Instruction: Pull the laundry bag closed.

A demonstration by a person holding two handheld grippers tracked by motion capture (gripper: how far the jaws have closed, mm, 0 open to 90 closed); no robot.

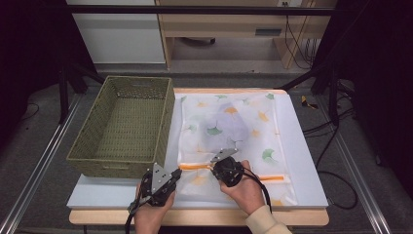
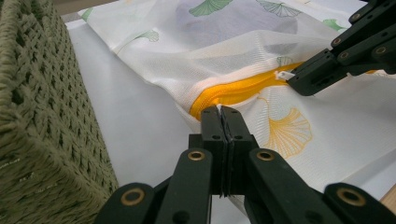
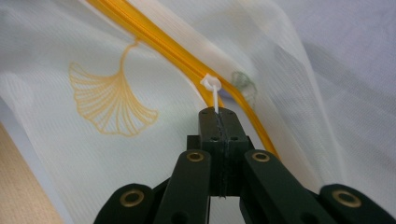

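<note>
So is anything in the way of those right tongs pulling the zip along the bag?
Nothing visible is. The right tongs pinch the white zip pull, and the orange zipper runs clear ahead. The left tongs pinch the mesh bag at the zipper's end.

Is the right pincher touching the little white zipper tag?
Touching. The right gripper view shows the right gripper shut on the white zipper pull.

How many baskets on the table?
1. The green woven basket sits at the table's left side, beside the leaf-print mesh bag. In the left gripper view its wall stands at the left.
</note>
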